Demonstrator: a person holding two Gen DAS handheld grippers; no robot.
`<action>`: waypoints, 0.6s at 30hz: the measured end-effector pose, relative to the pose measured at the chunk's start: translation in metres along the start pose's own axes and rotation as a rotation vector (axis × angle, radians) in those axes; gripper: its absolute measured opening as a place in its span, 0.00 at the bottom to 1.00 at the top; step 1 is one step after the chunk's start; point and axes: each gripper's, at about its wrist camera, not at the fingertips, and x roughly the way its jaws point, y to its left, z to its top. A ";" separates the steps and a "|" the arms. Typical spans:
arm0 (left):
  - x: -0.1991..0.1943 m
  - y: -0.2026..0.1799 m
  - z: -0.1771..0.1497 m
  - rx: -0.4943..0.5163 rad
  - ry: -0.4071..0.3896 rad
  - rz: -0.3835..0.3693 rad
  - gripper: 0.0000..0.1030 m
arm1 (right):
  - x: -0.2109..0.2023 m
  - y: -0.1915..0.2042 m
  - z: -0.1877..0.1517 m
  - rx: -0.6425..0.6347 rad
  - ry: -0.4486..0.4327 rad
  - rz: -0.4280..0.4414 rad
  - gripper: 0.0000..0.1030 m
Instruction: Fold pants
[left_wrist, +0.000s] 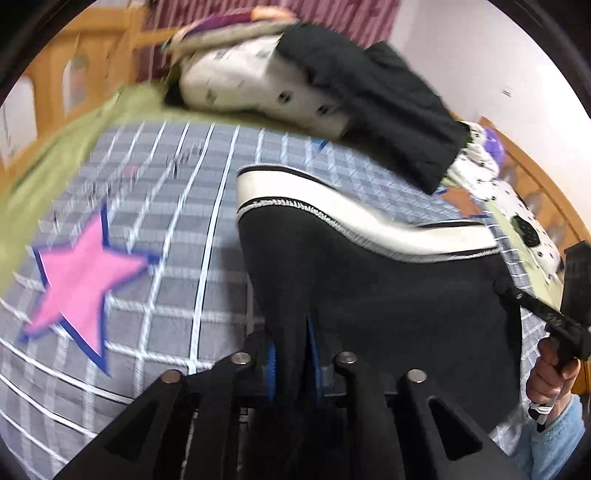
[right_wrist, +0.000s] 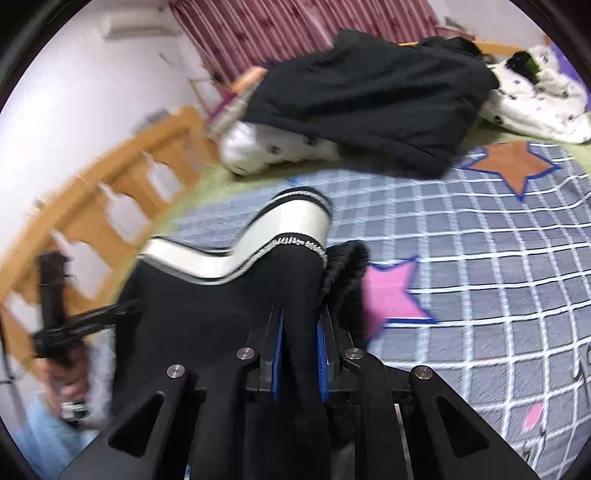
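Fingers (left_wrist: 291, 363) of both grippers clamped on black pants (left_wrist: 369, 295) with white side stripe (right_wrist: 295, 221), blurred.

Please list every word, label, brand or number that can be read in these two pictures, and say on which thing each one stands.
No text can be read in either view.
Dark marks on the checked bedspread, at its right edge in the right wrist view: too blurred to read.
Small dark marks on the white spotted fabric: a pattern, not legible as text.
Black pants, with white stripe: no label or brand visible.
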 end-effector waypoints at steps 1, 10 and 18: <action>0.007 0.002 -0.004 -0.005 0.008 -0.001 0.25 | 0.014 -0.008 -0.005 -0.006 0.038 -0.053 0.19; -0.032 -0.026 0.022 0.149 -0.163 0.058 0.57 | -0.013 -0.003 0.029 -0.085 -0.012 -0.167 0.33; 0.064 -0.054 0.047 0.259 -0.030 0.144 0.57 | 0.072 0.042 0.037 -0.317 0.009 -0.304 0.24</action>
